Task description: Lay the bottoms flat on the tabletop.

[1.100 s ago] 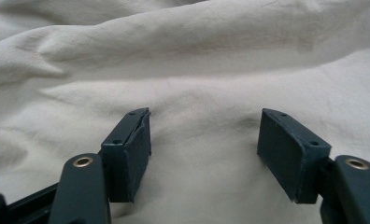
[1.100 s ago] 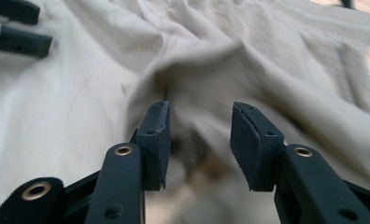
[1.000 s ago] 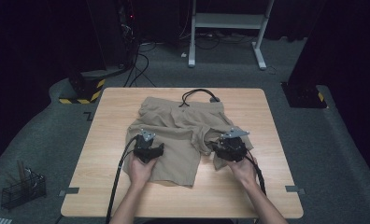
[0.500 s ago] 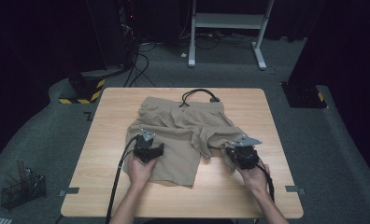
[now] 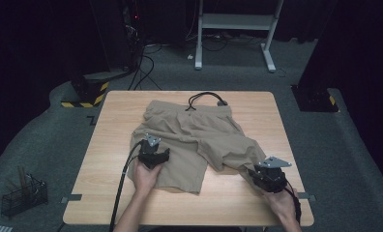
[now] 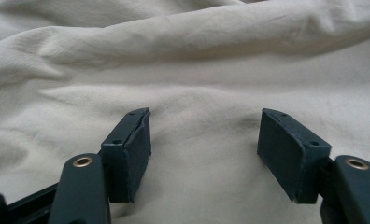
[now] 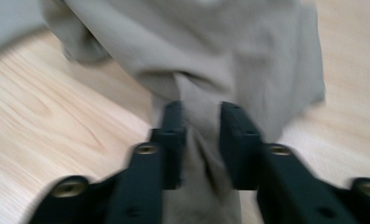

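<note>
The right gripper view is smeared by motion, so the shorts (image 7: 230, 60) and the wood grain of the table (image 7: 47, 130) lose their detail. In the high view the right gripper (image 5: 263, 180) covers the hem it holds, and the wire basket's (image 5: 22, 195) contents are too small to tell.

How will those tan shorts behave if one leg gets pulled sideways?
Probably floppy: the shorts lie in soft creases and bunch between the right gripper's fingers. Likely light, dragging rather than lifting. The left gripper, open, rests on the cloth, so that side may stay put.
</note>
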`<state>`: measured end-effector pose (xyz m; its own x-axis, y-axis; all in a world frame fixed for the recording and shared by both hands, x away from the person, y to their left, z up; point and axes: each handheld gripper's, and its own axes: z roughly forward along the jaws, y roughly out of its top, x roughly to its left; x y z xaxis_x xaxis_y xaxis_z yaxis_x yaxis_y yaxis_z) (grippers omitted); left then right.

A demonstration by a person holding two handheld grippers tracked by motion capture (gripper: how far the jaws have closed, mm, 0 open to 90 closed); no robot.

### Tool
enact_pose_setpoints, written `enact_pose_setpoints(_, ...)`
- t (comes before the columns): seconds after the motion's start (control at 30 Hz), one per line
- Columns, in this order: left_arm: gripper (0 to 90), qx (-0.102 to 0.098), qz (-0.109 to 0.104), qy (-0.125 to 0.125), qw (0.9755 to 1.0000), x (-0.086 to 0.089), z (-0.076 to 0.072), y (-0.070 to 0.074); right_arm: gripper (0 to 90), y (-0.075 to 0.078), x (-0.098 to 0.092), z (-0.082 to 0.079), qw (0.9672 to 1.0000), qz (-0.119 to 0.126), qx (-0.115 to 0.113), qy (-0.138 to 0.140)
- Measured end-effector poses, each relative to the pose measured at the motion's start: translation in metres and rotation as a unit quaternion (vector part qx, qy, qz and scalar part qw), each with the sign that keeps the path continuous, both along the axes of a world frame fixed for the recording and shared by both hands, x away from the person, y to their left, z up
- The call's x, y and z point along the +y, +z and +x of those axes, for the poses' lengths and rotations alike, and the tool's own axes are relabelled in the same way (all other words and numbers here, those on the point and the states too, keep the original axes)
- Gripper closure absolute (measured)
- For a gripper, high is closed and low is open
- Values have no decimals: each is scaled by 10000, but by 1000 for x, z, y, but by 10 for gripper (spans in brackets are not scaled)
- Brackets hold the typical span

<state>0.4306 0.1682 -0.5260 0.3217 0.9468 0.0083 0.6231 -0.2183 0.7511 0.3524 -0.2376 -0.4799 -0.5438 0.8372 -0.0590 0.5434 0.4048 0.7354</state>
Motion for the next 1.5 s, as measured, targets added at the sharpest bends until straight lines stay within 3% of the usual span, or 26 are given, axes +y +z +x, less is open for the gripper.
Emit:
enact_pose_setpoints(0.13, 346, 0, -1, 1, 10000, 0, 0, 0, 565, 5, 20, 2, 9992, 69, -247, 302)
enact_pose_setpoints(0.27, 346, 1, -2, 0, 10000, 0, 0, 0, 539, -5, 44, 24, 9989, -15, -52, 467)
enact_pose_setpoints(0.3, 346, 1, 0, 1, 10000, 0, 0, 0, 562, -9, 48, 30, 9989, -58, 36, 466)
enact_pose_setpoints(0.33, 346, 1, -1, 0, 10000, 0, 0, 0, 672, -13, 51, 37, 9987, -144, 106, 468)
enact_pose_setpoints(0.37, 346, 0, -2, 0, 10000, 0, 0, 0, 865, -17, 50, 45, 9983, 31, 285, 502)
enact_pose_setpoints(0.4, 346, 1, -2, -2, 10000, 0, 0, 0, 865, -17, 50, 45, 9983, 31, 285, 502)
enact_pose_setpoints(0.47, 346, 0, -2, 1, 10000, 0, 0, 0, 897, -10, 45, 48, 9979, 283, 262, 527)
enact_pose_setpoints(0.57, 346, 2, 1, -2, 10000, 0, 0, 0, 898, 11, 34, 50, 9973, 507, 90, 522)
enact_pose_setpoints(0.67, 346, 2, 3, -2, 10000, 0, 0, 0, 898, 32, 21, 61, 9969, 733, -14, 295)
enact_pose_setpoints(0.73, 346, 2, 4, -3, 10000, 0, 0, 0, 898, 36, 12, 75, 9976, 696, 22, 40)
enact_pose_setpoints(0.8, 346, 2, 3, -2, 10000, 0, 0, 0, 897, 30, 7, 87, 9984, 504, 103, -223)
enact_pose_setpoints(0.87, 346, 2, 6, -2, 10000, 0, 0, 0, 892, 24, 9, 82, 9979, 626, 143, 28)
enact_pose_setpoints(0.97, 345, 3, 2, 0, 10000, 0, 0, 0, 774, 16, 23, 60, 9972, 547, 106, 507)
enact_pose_setpoints(1.03, 345, 0, -1, 2, 10000, 0, 0, 0, 702, 10, 29, 45, 9953, 640, 118, 713)
enact_pose_setpoints(1.17, 345, -1, -1, 2, 10000, 0, 0, 0, 582, -13, 43, 34, 9961, 360, 261, 761)
enact_pose_setpoints(1.27, 345, 1, 0, 2, 10000, 0, 0, 0, 537, -21, 49, 35, 9971, 219, 181, 712)
enact_pose_setpoints(1.33, 345, 0, -1, 1, 10000, 0, 0, 0, 570, -27, 54, 39, 9977, 24, 141, 662)
enact_pose_setpoints(1.4, 345, 0, 0, 1, 10000, 0, 0, 0, 743, -31, 56, 43, 9979, -204, 188, 589)
enact_pose_setpoints(1.47, 345, 0, 0, 2, 10000, 0, 0, 0, 896, -32, 54, 45, 9981, -197, 227, 543)
enact_pose_setpoints(1.5, 345, 0, -1, 2, 10000, 0, 0, 0, 897, -29, 51, 46, 9983, -138, 184, 535)
